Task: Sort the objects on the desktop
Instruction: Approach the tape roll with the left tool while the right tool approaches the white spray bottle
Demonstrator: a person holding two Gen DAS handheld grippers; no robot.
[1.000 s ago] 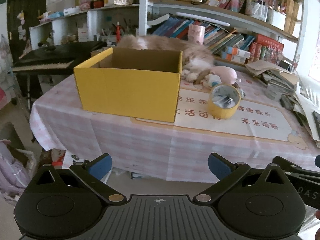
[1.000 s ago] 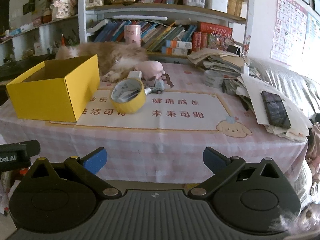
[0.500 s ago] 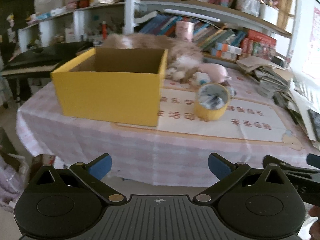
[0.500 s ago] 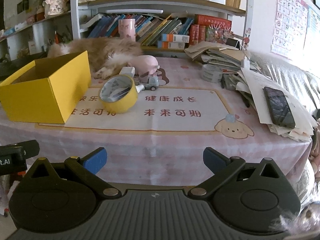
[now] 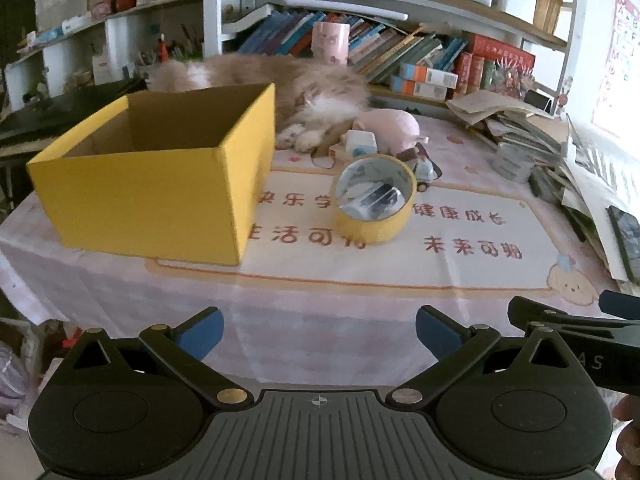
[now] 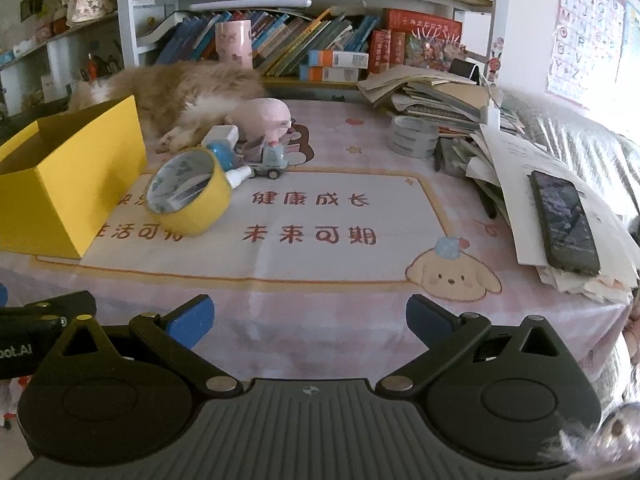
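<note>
Desk mat printed 健康成长, 未来可期 (image 6: 310, 218).
Left gripper (image 5: 319, 330) and right gripper (image 6: 310, 318) poised off desk's near edge, both released, empty.

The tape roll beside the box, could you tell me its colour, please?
Yellow tape roll, clearest in the right wrist view.

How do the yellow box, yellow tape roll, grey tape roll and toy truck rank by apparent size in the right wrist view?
1. yellow box
2. yellow tape roll
3. grey tape roll, though it sits farther back
4. toy truck
</note>
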